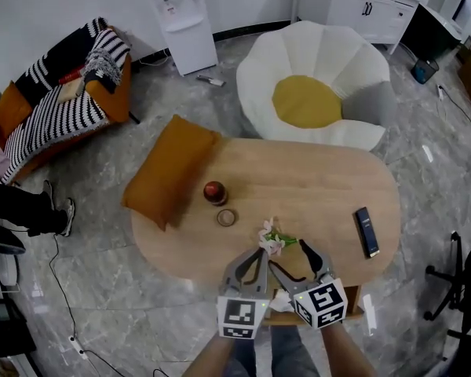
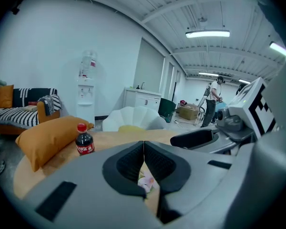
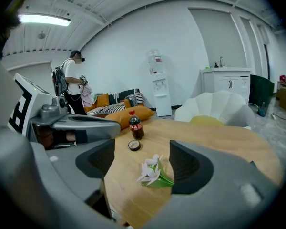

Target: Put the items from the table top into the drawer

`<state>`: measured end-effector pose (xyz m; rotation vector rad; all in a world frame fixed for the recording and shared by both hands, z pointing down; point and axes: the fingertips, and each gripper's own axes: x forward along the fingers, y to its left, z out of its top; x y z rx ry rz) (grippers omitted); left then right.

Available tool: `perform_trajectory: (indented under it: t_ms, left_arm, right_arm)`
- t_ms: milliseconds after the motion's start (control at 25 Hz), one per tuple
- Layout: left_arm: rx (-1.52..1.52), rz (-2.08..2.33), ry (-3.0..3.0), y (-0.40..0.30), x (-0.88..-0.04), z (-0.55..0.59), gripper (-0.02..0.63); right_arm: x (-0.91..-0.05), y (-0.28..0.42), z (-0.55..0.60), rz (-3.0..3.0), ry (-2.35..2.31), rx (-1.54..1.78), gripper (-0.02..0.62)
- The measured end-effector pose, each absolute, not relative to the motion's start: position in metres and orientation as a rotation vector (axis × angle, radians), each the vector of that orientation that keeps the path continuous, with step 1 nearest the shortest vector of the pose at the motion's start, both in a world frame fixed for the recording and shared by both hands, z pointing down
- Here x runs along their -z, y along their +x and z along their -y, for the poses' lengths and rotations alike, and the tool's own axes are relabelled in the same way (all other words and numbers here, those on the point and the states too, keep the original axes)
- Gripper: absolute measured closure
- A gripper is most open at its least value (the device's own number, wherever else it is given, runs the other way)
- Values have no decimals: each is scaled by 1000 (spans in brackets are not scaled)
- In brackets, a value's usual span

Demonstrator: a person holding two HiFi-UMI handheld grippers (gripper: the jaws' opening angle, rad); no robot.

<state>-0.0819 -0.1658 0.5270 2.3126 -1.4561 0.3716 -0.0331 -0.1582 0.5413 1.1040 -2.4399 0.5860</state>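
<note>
On the oval wooden table [image 1: 314, 183] stand a small cola bottle [image 1: 214, 192] and a round tin [image 1: 226, 217]. A pink paper flower with a green wrap [image 1: 272, 240] lies near the front edge, and a black remote [image 1: 366, 231] lies at the right. My left gripper [image 1: 261, 253] is shut with nothing between its pads [image 2: 143, 149]; the flower [image 2: 145, 180] shows just below them. My right gripper [image 1: 292, 259] stands open [image 3: 142, 161], with the flower [image 3: 152, 173] on the table ahead between its jaws, untouched. The bottle [image 3: 135, 125] and the tin [image 3: 133, 145] stand farther off.
An orange cushion [image 1: 169, 167] rests on the table's left end. A white flower-shaped chair [image 1: 314, 85] stands behind the table, a striped sofa [image 1: 55, 93] at far left. A wooden drawer edge [image 1: 355, 301] shows under the near rim. A person [image 3: 71, 85] stands in the background.
</note>
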Motion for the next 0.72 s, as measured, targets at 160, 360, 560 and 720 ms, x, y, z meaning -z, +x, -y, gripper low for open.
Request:
perform_trajectory:
  t_ms: [160, 360, 560, 720]
  left_arm:
    - [-367, 1477, 2272, -89, -550, 168, 595]
    - [-357, 1483, 2247, -90, -572, 172, 595]
    - [-365, 1471, 2222, -90, -592, 174, 595]
    - [-376, 1462, 2213, -88, -603, 178, 595]
  right_arm:
    - [-562, -36, 159, 2435, 1062, -563, 242]
    - [-589, -38, 162, 2419, 1045, -571, 227]
    - [-612, -43, 164, 2398, 1020, -562, 225]
    - [-625, -46, 170, 2380, 1012, -556, 225]
